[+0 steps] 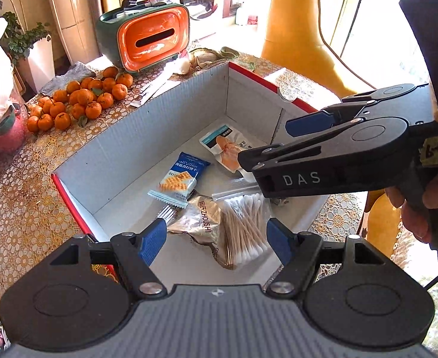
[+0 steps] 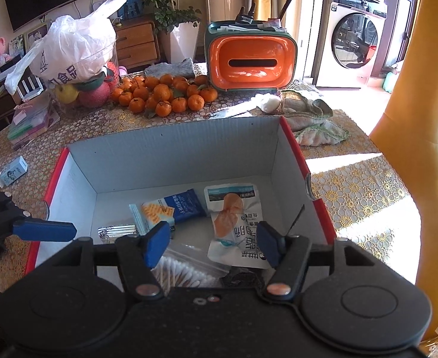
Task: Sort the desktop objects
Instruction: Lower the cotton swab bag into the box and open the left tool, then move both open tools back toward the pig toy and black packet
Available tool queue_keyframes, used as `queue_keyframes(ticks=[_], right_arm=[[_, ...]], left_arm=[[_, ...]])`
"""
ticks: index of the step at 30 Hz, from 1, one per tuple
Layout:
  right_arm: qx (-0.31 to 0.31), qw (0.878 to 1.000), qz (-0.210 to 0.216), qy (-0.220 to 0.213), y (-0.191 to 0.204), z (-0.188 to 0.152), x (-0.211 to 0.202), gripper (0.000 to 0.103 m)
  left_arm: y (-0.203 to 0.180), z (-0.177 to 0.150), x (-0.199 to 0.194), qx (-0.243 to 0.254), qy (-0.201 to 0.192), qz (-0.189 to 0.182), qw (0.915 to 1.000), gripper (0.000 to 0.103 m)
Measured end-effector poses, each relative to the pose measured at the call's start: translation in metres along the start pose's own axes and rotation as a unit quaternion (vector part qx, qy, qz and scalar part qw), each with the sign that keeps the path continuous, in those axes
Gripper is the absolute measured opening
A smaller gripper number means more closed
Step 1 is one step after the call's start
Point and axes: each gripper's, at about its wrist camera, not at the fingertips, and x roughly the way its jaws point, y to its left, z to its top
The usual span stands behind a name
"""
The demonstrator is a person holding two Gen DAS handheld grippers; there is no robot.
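Note:
A white cardboard box (image 1: 159, 125) (image 2: 174, 155) with red outer sides stands open on the table. Inside lie a blue cracker packet (image 1: 183, 176) (image 2: 171, 210), a white pouch with an orange food picture (image 1: 225, 146) (image 2: 237, 220), a clear bag of cotton swabs (image 1: 243, 226) (image 2: 186, 271), a silver-gold packet (image 1: 201, 217) and a small striped foil packet (image 1: 166, 213) (image 2: 117, 231). My left gripper (image 1: 216, 241) (image 2: 44, 231) hovers open over the box's near end, holding nothing. My right gripper (image 2: 213, 244) (image 1: 305, 123) is open and empty above the box's right side.
A pile of mandarins (image 1: 81, 101) (image 2: 165, 95) and an orange-fronted organiser (image 1: 150, 40) (image 2: 250, 59) sit behind the box. A white plastic bag over fruit (image 2: 72, 50), a crumpled cloth (image 2: 311, 113), a small carton (image 2: 11, 173) and a yellow chair (image 2: 413, 119) surround it.

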Motion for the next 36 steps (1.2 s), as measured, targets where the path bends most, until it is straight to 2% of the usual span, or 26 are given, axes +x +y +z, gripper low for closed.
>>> queue_keyframes(ticks=[17,29,32,36], right_arm=[[-0.014,1.000,0.004,-0.019,0.026,-0.016,-0.050,0.065],[0.000,0.999,0.019,-0.037,0.037,-0.035,-0.077,0.074],[-0.004,0.999,0.014,-0.040,0.041,-0.040,-0.081,0.077],[-0.004,0.999,0.014,-0.045,0.047,-0.046,-0.086,0.080]], left_arm=[[-0.001,-0.034,-0.058,-0.009,-0.033,-0.004,0.9994,0.073],[0.002,-0.066,-0.091,-0.032,-0.059,-0.009,0.9977,0.073],[0.003,-0.075,-0.097,-0.036,-0.066,-0.003,0.9971,0.078],[0.006,-0.085,-0.105,-0.043,-0.073,-0.002,0.9964,0.079]])
